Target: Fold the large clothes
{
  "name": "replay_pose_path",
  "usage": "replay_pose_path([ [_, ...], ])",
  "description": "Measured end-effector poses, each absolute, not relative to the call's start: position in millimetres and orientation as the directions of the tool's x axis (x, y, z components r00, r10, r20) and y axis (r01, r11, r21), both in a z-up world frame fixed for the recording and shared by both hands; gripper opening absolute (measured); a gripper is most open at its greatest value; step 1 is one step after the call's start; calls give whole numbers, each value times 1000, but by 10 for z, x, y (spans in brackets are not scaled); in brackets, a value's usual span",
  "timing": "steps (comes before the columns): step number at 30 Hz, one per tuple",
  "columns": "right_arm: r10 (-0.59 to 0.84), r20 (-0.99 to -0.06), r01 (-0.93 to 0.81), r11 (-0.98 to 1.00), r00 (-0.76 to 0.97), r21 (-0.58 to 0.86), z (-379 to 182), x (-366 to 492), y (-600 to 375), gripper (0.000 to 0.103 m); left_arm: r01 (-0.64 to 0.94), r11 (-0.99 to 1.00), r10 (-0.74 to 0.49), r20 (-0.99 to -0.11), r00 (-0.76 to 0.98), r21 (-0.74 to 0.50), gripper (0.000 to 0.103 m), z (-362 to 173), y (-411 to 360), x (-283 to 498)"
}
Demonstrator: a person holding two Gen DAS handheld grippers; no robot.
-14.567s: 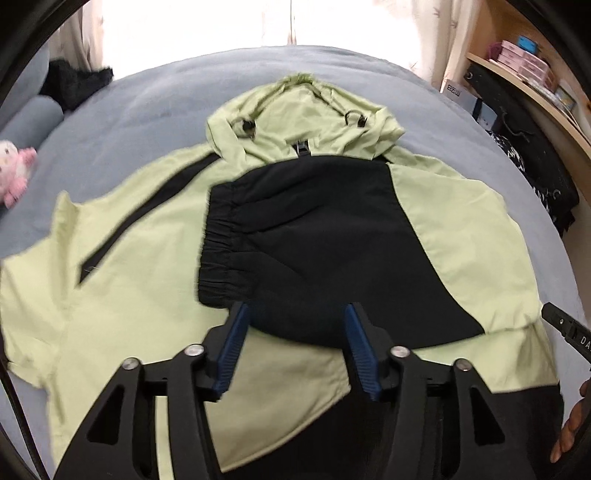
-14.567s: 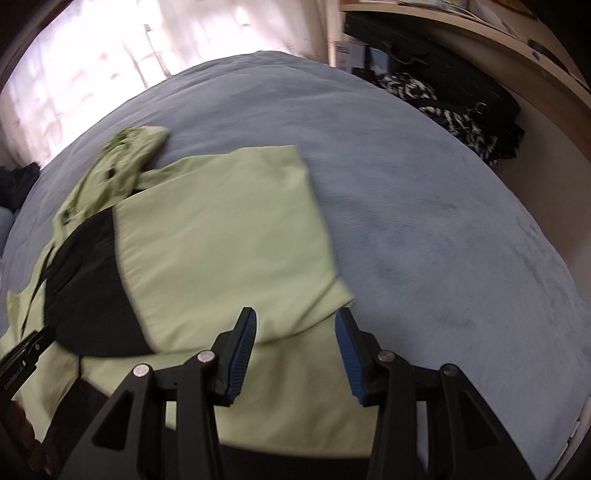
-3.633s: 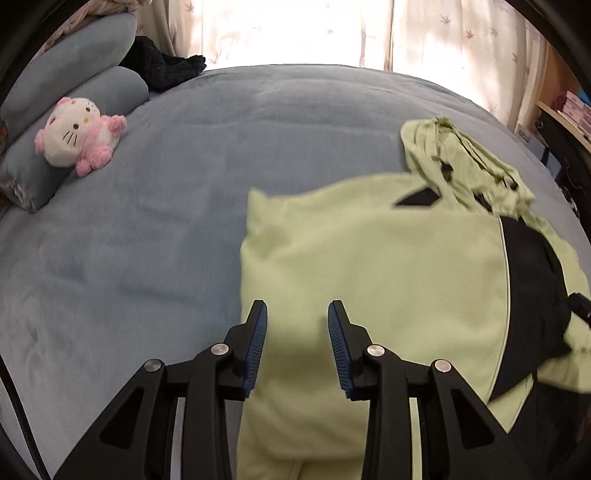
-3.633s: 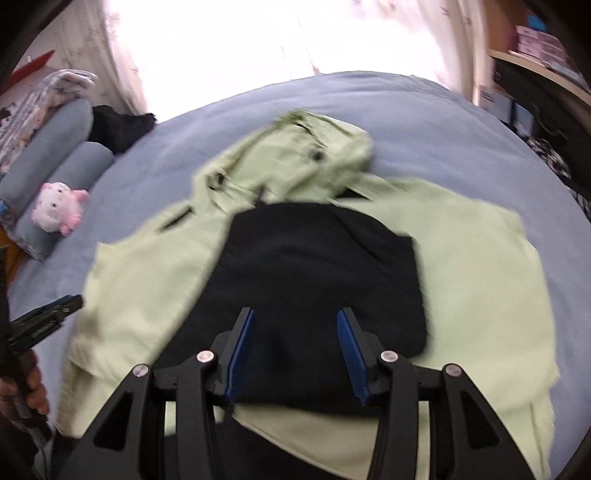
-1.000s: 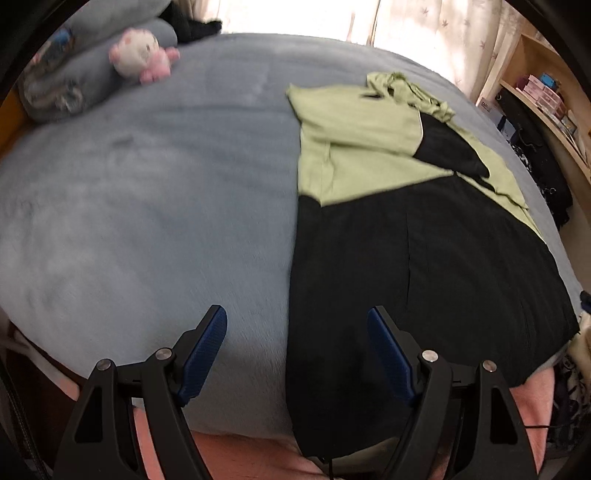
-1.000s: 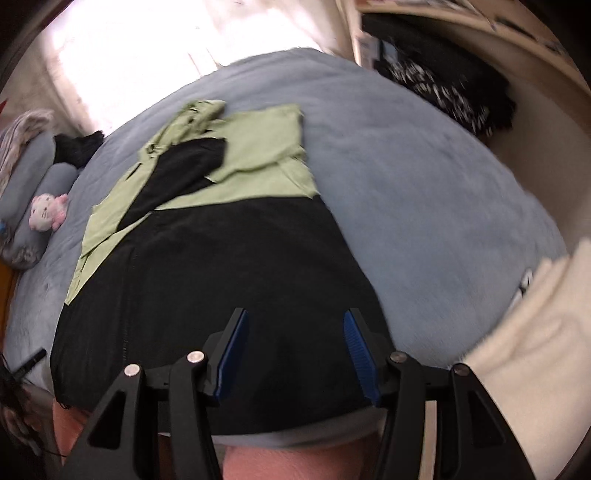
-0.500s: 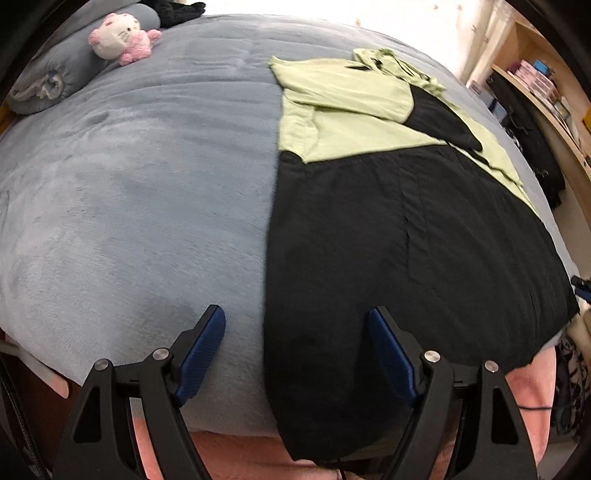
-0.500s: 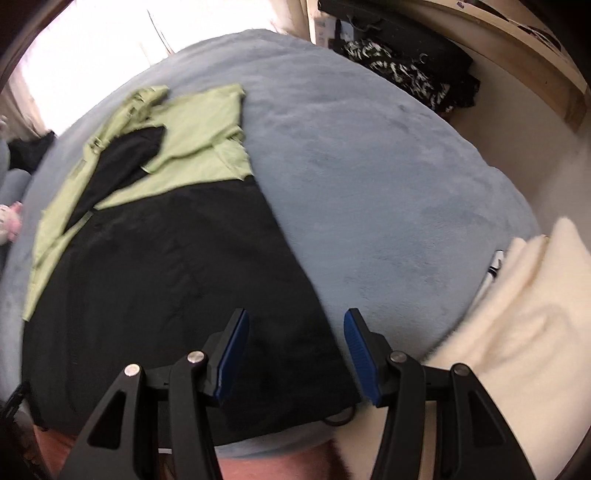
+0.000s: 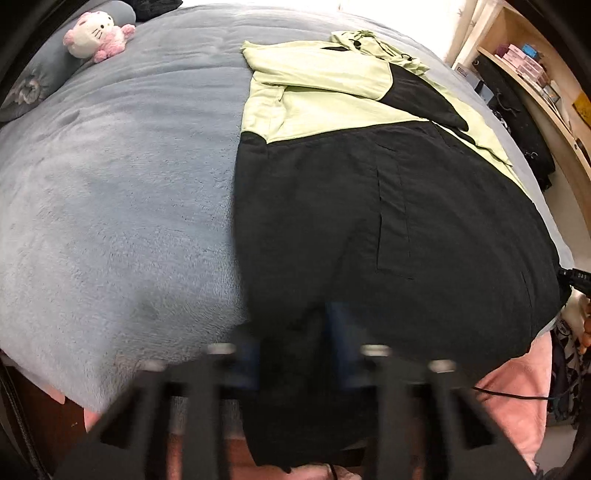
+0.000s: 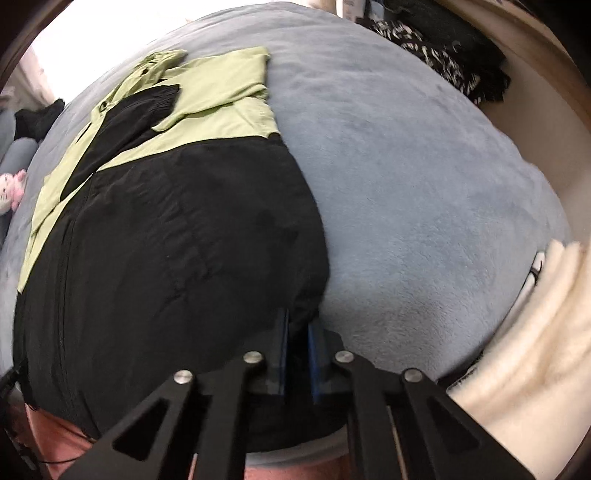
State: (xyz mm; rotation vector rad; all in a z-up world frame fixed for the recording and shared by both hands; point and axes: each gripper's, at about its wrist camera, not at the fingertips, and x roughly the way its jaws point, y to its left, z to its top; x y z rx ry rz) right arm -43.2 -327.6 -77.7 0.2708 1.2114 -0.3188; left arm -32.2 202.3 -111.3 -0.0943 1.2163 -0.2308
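Black and pale-green nylon makes up the one large hooded jacket [image 9: 369, 177] lying flat on the blue-grey plush bed cover [image 9: 118, 192], its black lower half at the near edge of the bed and its green hood [image 9: 365, 40] at the far end. Both sleeves are folded in over the chest, one green, one showing a black cuffed end.

At the jacket's near left corner, the left hand-held gripper [image 9: 295, 354] is blurred; its jaws are closing with black hem fabric between them, and the pads seem to press on it. At the near right corner, the right hand-held gripper [image 10: 297, 347] has its two blue pads [image 10: 282, 339] drawn almost together, closing on a pinch of the same black hem.

One white and pink plush cat toy [image 9: 98, 31] sits on a grey pillow far from the jacket, past its left side. One cream fleece blanket [image 10: 528, 354] lies beside the bed, to the right of the jacket's hem. Small boxes on a wooden shelf [image 9: 532, 62] beyond the hood carry writing too small to read.
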Motion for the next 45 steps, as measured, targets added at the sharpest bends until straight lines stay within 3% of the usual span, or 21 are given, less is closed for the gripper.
replay_pose_path([
  [4, -93, -924, 348, 936, 371, 46, -637, -483, -3131, 5, 89, 972, -237, -912, 336, -219, 4, -1048, 2039, -349],
  [14, -3, -830, 241, 957, 558, 159, 132, -681, -2800, 3, 72, 916, -371, -763, 530, -396, 3, -229, 2289, -629],
  [21, 94, -753, 206, 933, 651, 295, 568, -668, -2823, 3, 28, 883, -388, -693, 608, -469, 0, 215, 2617, -645],
  [27, 131, -714, 235, 890, 687, 390, 647, -373, -3037, 3, -5, 896, -355, -721, 595, -445, 0, 250, 2639, -269],
  [35, 135, -734, 250, 886, 666, 390, 557, 19, -3168, 3, -49, 905, -326, -765, 555, -422, 0, 42, 2625, 98],
  [38, 118, -756, 259, 897, 644, 360, 457, 115, -3155, 3, 1, 903, -372, -782, 501, -429, 0, -72, 2628, 195],
  [41, 126, -776, 269, 894, 618, 359, 332, 162, -3174, 3, 27, 915, -379, -836, 397, -402, 12, -323, 2633, 183],
  [45, 133, -792, 291, 883, 596, 367, 200, 168, -3236, 3, 18, 914, -397, -882, 256, -406, 42, -749, 2770, -6],
])
